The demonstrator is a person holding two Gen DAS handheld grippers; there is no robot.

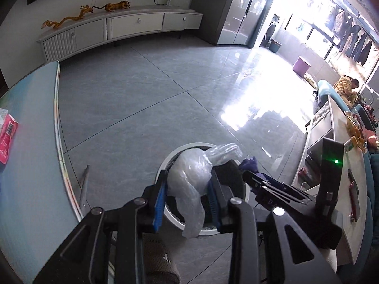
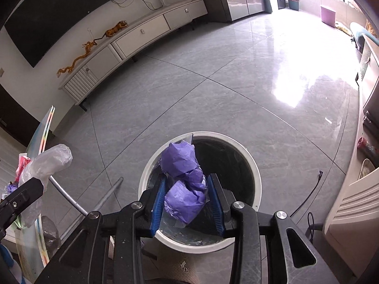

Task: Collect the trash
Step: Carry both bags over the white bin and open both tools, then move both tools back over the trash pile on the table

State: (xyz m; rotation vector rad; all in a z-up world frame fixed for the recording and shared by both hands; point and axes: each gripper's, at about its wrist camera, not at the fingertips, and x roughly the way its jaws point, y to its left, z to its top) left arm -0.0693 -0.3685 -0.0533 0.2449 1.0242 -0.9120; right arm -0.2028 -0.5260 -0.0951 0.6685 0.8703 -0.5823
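My left gripper (image 1: 188,195) is shut on a crumpled clear plastic bag (image 1: 190,177) and holds it over the near-left rim of a round white trash bin (image 1: 165,163) on the floor. My right gripper (image 2: 187,196) is shut on a wad of purple paper (image 2: 183,182) and holds it above the bin's dark opening (image 2: 227,165). The right gripper with the purple wad (image 1: 251,164) shows at the right of the left wrist view. The left gripper with the clear bag (image 2: 47,163) shows at the left edge of the right wrist view.
A light blue table (image 1: 30,165) with a red packet (image 1: 7,139) stands to the left. A white low table (image 1: 341,142) with clutter stands to the right. A long white TV cabinet (image 1: 118,30) lines the far wall. A black cable (image 2: 310,194) lies on the grey tile floor.
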